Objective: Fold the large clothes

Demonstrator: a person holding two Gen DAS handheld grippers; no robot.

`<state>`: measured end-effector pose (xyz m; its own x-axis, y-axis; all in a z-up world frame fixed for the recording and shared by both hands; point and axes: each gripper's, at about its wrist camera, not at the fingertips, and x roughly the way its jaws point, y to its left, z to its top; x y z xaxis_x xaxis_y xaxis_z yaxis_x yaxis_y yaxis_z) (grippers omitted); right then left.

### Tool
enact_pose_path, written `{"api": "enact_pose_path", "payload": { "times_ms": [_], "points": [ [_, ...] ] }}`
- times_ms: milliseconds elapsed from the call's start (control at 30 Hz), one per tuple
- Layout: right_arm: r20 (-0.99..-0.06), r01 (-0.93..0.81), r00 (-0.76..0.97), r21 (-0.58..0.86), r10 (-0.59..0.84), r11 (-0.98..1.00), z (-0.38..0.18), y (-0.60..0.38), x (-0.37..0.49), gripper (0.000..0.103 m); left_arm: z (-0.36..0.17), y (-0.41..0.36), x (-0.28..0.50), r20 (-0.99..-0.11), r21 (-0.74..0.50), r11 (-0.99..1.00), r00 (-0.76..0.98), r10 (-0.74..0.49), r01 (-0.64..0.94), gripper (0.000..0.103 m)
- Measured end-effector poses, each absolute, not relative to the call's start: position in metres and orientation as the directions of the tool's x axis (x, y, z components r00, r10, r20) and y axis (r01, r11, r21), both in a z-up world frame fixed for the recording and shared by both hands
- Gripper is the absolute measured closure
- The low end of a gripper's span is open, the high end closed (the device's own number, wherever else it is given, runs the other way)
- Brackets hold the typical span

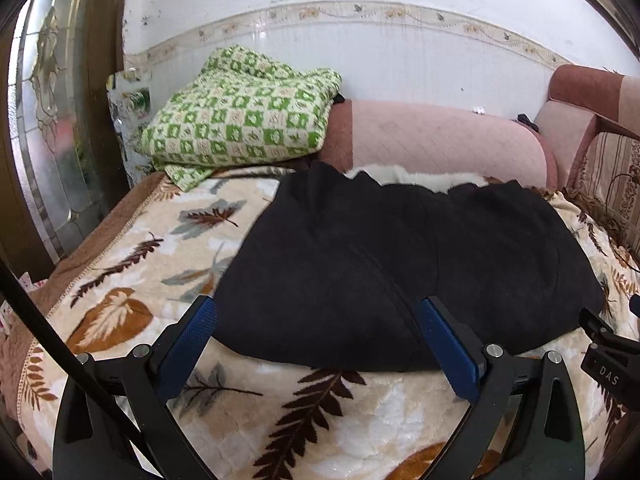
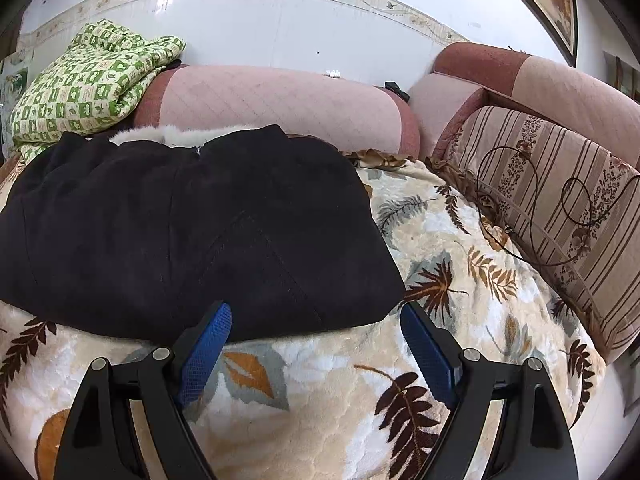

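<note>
Black coat (image 1: 400, 256), part-folded, lies on leaf-print blanket (image 1: 132, 248); left gripper (image 1: 316, 320) and right gripper (image 2: 316, 322) hover at near hem, jaws wide, empty; next: likely grasp hem, fold away.

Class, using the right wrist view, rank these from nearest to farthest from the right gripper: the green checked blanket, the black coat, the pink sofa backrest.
1. Black coat: just ahead of the right gripper, on the leaf-print blanket.
2. Pink sofa backrest: behind the coat, against the wall.
3. Green checked blanket: far left corner, draped over the backrest's end.
</note>
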<state>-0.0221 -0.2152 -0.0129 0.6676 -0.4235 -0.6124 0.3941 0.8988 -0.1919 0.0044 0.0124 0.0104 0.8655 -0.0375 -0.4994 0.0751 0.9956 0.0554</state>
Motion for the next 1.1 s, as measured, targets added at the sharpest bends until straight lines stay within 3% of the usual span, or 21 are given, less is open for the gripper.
{"api": "enact_pose_path", "payload": {
  "times_ms": [300, 1100],
  "points": [
    [-0.603, 0.393, 0.677, -0.189, -0.422, 0.900, -0.012, -0.215, -0.023, 0.014, 0.019, 0.006, -0.010, -0.427, 0.110, 0.991, 0.904, -0.028, 0.083, 0.003],
    [-0.611, 0.367, 0.683, -0.188, -0.401, 0.911, -0.015, -0.210, -0.022, 0.013, -0.008, 0.005, 0.014, -0.589, 0.081, 0.989, 0.806, -0.051, 0.122, 0.003]
  ]
}}
